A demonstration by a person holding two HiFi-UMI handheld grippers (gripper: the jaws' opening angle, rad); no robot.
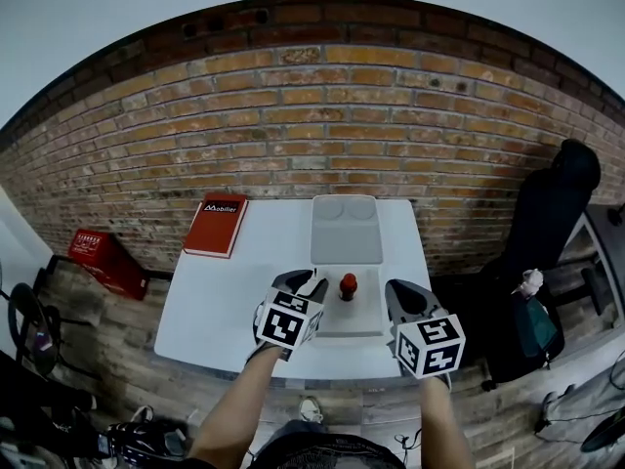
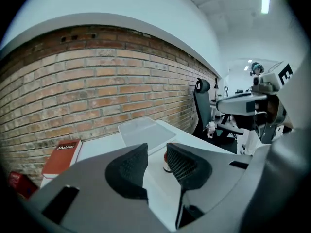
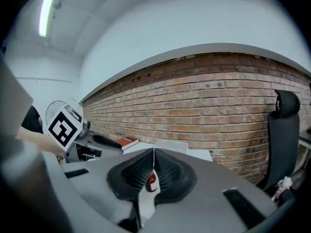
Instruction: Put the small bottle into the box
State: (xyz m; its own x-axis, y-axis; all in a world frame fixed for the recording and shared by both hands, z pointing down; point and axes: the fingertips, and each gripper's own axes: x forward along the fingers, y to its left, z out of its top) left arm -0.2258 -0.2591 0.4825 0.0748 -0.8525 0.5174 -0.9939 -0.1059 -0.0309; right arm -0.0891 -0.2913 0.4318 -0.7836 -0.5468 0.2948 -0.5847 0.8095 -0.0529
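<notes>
The small bottle [image 1: 348, 285], dark red with a pale base, stands upright on the near half of the open clear plastic box [image 1: 344, 322], whose far half [image 1: 347, 233] lies flat behind it. My left gripper [image 1: 305, 283] hovers just left of the bottle, its jaws apart with nothing between them. In the left gripper view the gripper [image 2: 156, 149] points along the table, and the bottle [image 2: 166, 161] shows just past the right jaw. My right gripper [image 1: 398, 289] is right of the box, fingertips together and empty. Through the shut right gripper [image 3: 153, 152] the bottle [image 3: 150, 182] shows beyond the jaws.
A red book [image 1: 216, 225] lies at the far left corner of the white table [image 1: 244, 301]. A brick wall runs behind. On the floor at the left is a red crate [image 1: 105, 261]. A black office chair [image 1: 547, 213] stands to the right.
</notes>
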